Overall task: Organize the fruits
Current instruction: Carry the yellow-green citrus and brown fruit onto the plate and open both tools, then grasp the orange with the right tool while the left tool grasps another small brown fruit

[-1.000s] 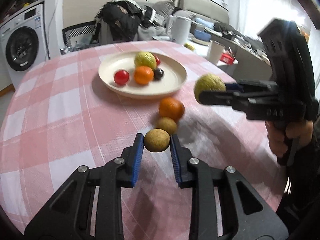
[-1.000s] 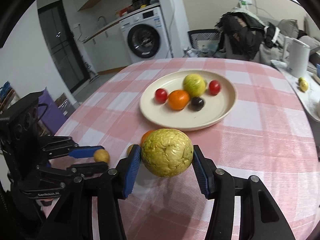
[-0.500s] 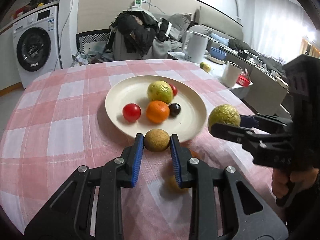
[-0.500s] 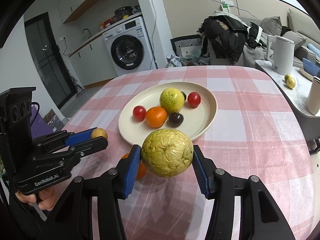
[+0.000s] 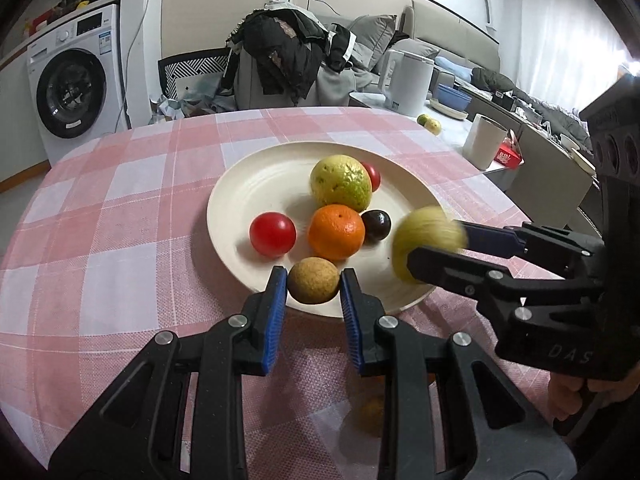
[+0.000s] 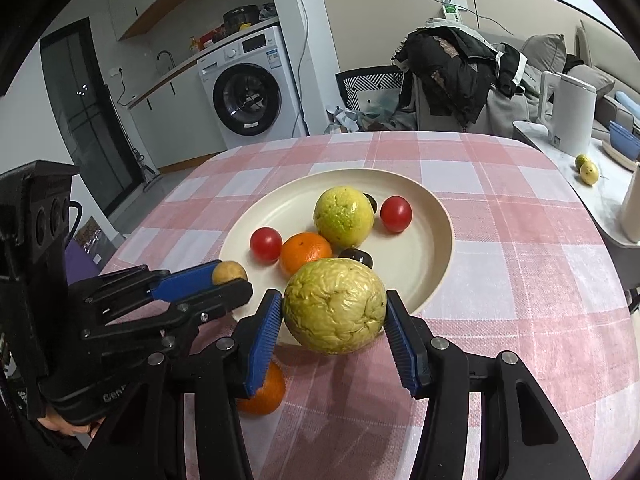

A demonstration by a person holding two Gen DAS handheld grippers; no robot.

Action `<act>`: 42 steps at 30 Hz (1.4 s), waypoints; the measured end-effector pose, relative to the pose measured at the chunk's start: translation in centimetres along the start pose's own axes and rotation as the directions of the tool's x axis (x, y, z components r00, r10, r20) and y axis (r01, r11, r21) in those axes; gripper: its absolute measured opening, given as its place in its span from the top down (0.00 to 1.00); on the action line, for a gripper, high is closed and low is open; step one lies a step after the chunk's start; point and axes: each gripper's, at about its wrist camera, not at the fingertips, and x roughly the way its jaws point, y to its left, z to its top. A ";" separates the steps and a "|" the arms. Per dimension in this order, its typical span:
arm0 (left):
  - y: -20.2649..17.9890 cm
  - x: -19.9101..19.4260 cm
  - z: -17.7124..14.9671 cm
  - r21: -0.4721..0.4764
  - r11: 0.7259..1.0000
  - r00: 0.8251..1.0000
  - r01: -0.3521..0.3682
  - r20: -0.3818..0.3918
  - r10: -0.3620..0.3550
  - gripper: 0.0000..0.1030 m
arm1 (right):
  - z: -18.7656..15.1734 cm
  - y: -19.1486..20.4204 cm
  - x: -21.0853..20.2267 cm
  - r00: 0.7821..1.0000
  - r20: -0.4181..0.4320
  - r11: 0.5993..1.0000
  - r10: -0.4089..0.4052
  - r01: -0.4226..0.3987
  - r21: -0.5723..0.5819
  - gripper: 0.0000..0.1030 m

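Over the near rim of the cream plate (image 5: pixel 228 216), left gripper (image 5: pixel 313 286) pinching a small brown round fruit (image 5: pixel 313 286) between blue pads; no long axis to tell. Just to its right, right gripper (image 6: pixel 333 312) clamped on a wrinkled yellow-green fruit (image 6: pixel 334 306), slightly wider than tall, puckered end facing the camera. On the plate: orange (image 5: pixel 336 232), two red tomatoes, one dark fruit, one yellow-green fruit. Checked tablecloth (image 5: pixel 100 240) beneath.
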 end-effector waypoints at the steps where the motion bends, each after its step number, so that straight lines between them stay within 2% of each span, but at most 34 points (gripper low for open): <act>1: 0.0 0.2 -0.1 -0.002 1.000 1.000 -0.008 0.000 0.008 0.76 | 0.0 0.0 0.0 1.000 0.001 1.000 0.000 0.000 -0.001 0.49; 4: -0.1 0.4 -0.3 0.005 1.000 1.000 -0.006 0.002 0.006 0.70 | -0.1 -0.1 -0.3 1.000 0.008 1.000 -0.009 0.009 -0.006 0.49; 5: -0.1 0.3 -0.3 0.007 1.000 1.000 -0.012 0.000 0.012 0.59 | -0.1 -0.2 -0.5 1.000 0.013 1.000 -0.014 0.014 -0.005 0.49; 6: -0.1 0.2 -0.5 0.009 1.000 1.000 -0.027 -0.002 0.027 0.41 | -0.2 -0.2 -0.7 1.000 0.016 1.000 -0.025 0.025 -0.006 0.49; 8: 0.2 -0.3 -0.7 0.004 0.999 0.999 -0.049 0.017 0.049 0.28 | -0.4 -0.2 -1.2 0.999 0.017 0.999 -0.037 0.037 -0.010 0.46; 15: 1.4 -2.9 -1.9 -0.036 0.998 0.998 -0.057 0.030 0.058 0.17 | -1.7 -0.6 -2.6 0.999 0.019 0.999 -0.050 0.051 -0.020 0.13; 20: 1.7 -4.7 -3.2 -0.030 0.997 0.997 -0.070 0.026 0.070 0.01 | -2.3 -0.7 -2.8 0.999 -0.015 0.999 -0.043 0.042 -0.034 0.05; 26: 2.5 -5.8 -4.3 -0.038 0.997 0.997 -0.074 0.023 0.075 0.01 | -2.5 -0.4 -2.1 0.998 -0.061 0.999 -0.024 0.022 -0.033 0.05; 30: 3.3 -5.8 -4.7 -0.062 0.994 0.996 -0.088 0.017 0.089 0.01 | -3.0 0.0 -1.5 0.994 -0.095 0.999 0.045 -0.047 -0.020 0.05; 32: 3.8 -5.8 -4.8 -0.087 0.993 0.997 -0.073 0.011 0.075 0.01 | -3.1 0.3 -1.1 0.989 -0.118 0.996 0.085 -0.087 -0.007 0.06; 34: 4.1 -5.5 -4.9 -0.105 0.993 0.998 -0.058 0.002 0.059 0.01 | -3.3 0.7 -0.7 0.985 -0.131 0.994 0.109 -0.110 0.001 0.20; 35: 4.2 -5.4 -4.9 -0.109 0.993 0.999 -0.054 -0.002 0.054 0.01 | -3.3 0.7 -0.5 0.983 -0.139 0.993 0.122 -0.122 0.010 0.30; 42: 3.8 -5.2 -4.7 -0.090 0.995 0.999 -0.052 -0.007 0.052 0.01 | -3.4 0.8 -0.1 0.970 -0.151 0.981 0.191 -0.185 0.051 0.39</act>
